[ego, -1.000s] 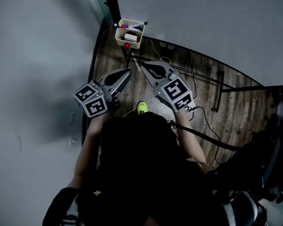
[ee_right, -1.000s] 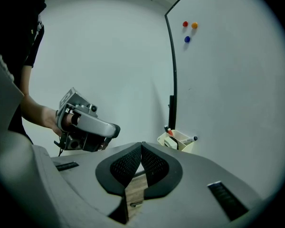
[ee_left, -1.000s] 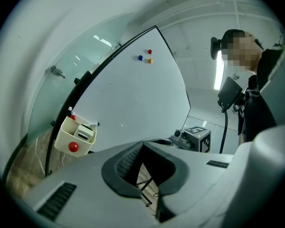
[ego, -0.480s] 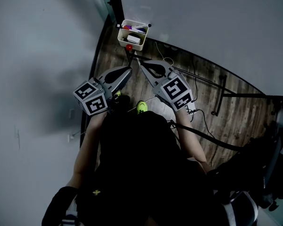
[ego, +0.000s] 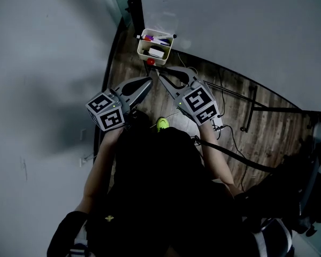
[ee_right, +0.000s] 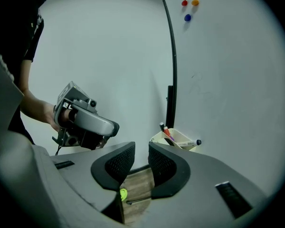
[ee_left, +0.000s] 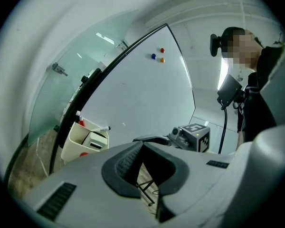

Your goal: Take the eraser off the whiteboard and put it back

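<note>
A cream basket (ego: 144,47) hangs at the lower left corner of the whiteboard (ego: 241,31). Inside it lie the white eraser (ego: 157,52) and a few markers (ego: 160,38). The left gripper view shows the same basket (ee_left: 72,145) with the eraser (ee_left: 96,139) in it. My right gripper (ego: 163,74) points at the basket from just below; its jaws are opening with nothing between them, and wood floor shows through the gap (ee_right: 141,148). My left gripper (ego: 145,83) hangs beside it, a little further back, its tips (ee_left: 142,144) together and empty.
Three round magnets (ee_left: 157,55) stick high on the board. A red knob (ego: 150,61) sits under the basket. Black stand legs (ego: 246,98) and cables (ego: 230,133) cross the wooden floor, with a yellow-green object (ego: 161,123) below my hands. A plain wall (ego: 43,63) stands at left.
Both grippers have moved forward toward the basket, which now sits a little further right in the head view. The right gripper's jaws now show a slight gap.
</note>
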Available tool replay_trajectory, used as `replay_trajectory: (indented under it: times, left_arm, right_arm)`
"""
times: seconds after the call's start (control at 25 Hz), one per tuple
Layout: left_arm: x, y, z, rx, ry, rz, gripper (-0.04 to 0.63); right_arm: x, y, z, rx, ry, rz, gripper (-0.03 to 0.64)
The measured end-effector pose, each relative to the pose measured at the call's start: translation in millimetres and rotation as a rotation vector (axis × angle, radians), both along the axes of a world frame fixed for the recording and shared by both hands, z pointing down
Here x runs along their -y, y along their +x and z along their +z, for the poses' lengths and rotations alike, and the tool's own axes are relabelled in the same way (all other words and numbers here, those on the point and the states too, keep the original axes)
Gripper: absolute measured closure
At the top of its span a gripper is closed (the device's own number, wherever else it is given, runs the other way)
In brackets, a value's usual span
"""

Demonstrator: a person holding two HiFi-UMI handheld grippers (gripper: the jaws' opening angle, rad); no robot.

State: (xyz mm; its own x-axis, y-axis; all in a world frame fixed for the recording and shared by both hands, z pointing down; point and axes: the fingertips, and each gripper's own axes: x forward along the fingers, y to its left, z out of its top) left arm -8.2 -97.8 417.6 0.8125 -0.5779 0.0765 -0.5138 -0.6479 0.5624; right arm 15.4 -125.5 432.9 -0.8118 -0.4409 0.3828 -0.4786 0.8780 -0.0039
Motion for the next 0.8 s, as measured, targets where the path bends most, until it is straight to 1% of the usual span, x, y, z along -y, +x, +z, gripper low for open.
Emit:
replay_trajectory:
  times: [0.2, 0.36, 0.56, 0.8]
  left_arm:
    - [14, -8, 6, -0.002, -0.01, 0.025, 0.578]
    - [24, -12, 8, -0.012, -0.022, 0.041, 0.578]
    - [35, -18, 16, -0.014, -0.044, 0.061, 0.578]
    - [50, -23, 20, -0.026, -0.049, 0.074, 0.578]
  right_arm:
    - [16, -4, 9, -0.026, -0.013, 0.035, 0.491]
    - [29, -6, 15, -0.061, -0.013, 0.061, 0.445]
    - [43, -8, 23, -0.083, -0.027, 0.08, 0.416]
    - [57, -10, 34, -0.123, -0.037, 0.091, 0.379]
